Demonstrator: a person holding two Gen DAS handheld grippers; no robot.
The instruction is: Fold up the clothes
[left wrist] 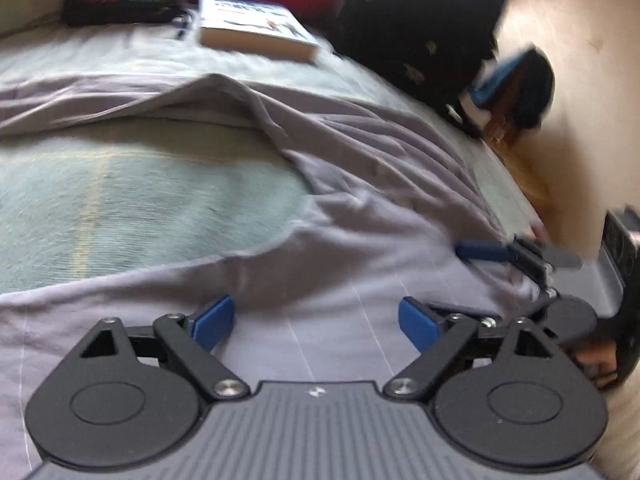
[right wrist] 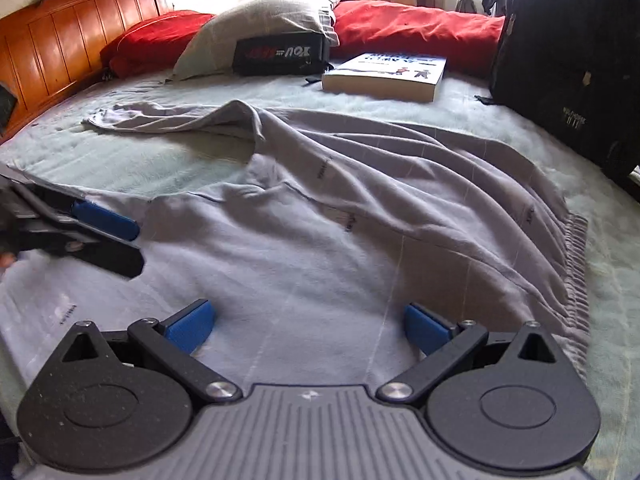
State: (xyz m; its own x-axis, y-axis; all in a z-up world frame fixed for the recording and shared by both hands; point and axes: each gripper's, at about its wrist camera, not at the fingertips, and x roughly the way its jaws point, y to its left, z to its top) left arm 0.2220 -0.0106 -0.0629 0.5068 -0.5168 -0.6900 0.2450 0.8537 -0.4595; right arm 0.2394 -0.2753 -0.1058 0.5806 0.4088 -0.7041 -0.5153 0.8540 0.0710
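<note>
Bedspread point(right wrist: 608, 320) margin (right) beyond sweatshirt point(right wrist: 320, 240)

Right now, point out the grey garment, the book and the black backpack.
grey garment point(right wrist: 320, 240): right wrist view, on its flat middle.
book point(right wrist: 384, 74): right wrist view, on the front cover.
black backpack point(right wrist: 568, 52): right wrist view, on its front panel.

The left claw point(left wrist: 316, 326) pointed obliquely downward, its blue pads point(left wrist: 214, 322) spread wide with nothing pressed between them. The right claw point(right wrist: 310, 328) tilted down likewise, its pads point(right wrist: 190, 326) also far apart and empty. Each claw showed at the edge of the other's view, side by side and near each other.
</note>
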